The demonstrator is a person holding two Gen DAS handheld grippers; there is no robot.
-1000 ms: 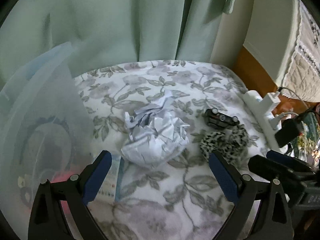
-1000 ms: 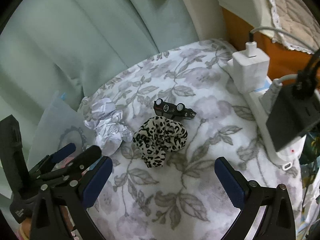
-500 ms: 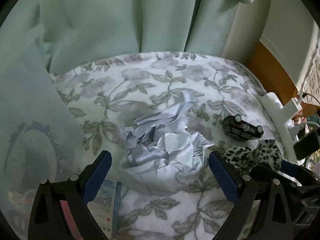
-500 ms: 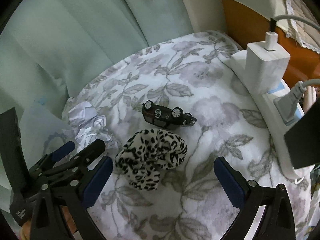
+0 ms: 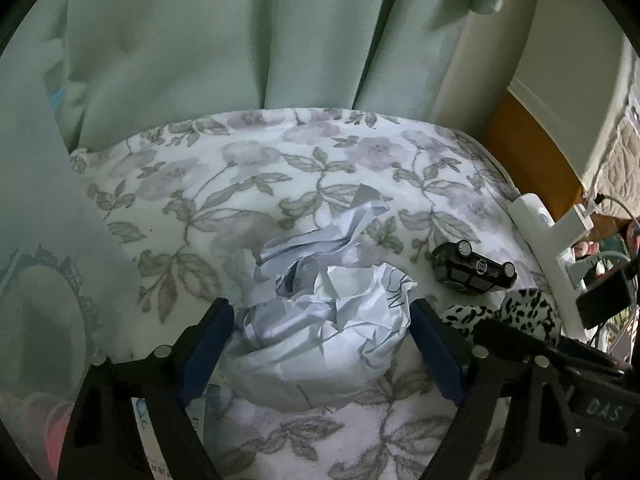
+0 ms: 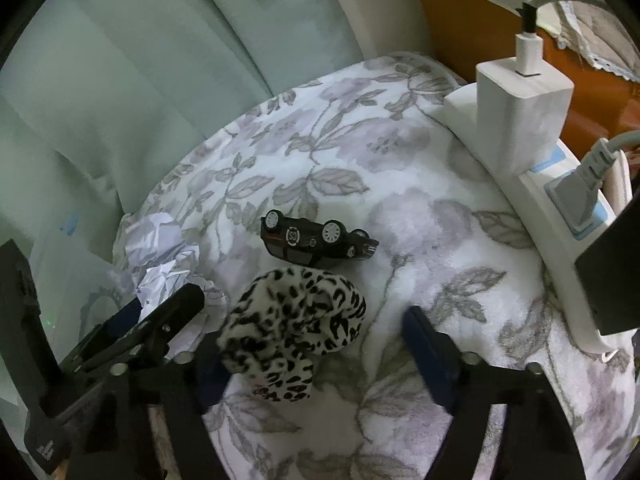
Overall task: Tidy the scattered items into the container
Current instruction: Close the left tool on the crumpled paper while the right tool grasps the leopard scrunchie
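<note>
A crumpled white paper ball (image 5: pixel 320 328) lies on the floral blanket (image 5: pixel 280 184), between the fingers of my left gripper (image 5: pixel 322 320). Its jaws are closing and the blue pads stand right at the paper's sides without squashing it. A leopard-print scrunchie (image 6: pixel 296 320) sits between the fingers of my right gripper (image 6: pixel 316 332), whose jaws are also closing. The scrunchie hides the left pad, and the right pad (image 6: pixel 428 352) is still apart from it. A black toy car (image 6: pixel 316 238) lies overturned just beyond the scrunchie. The translucent container (image 5: pixel 40 280) stands at the left.
A white power strip (image 6: pixel 540 200) with a white charger (image 6: pixel 520 100) and a black adapter (image 6: pixel 612 272) runs along the blanket's right edge. Pale green curtains (image 5: pixel 240 40) hang behind. A small printed packet (image 5: pixel 148 420) lies under my left finger by the container.
Both grippers have come forward and down, so the paper ball and the scrunchie now sit between their fingers. Both pairs of jaws have narrowed.
</note>
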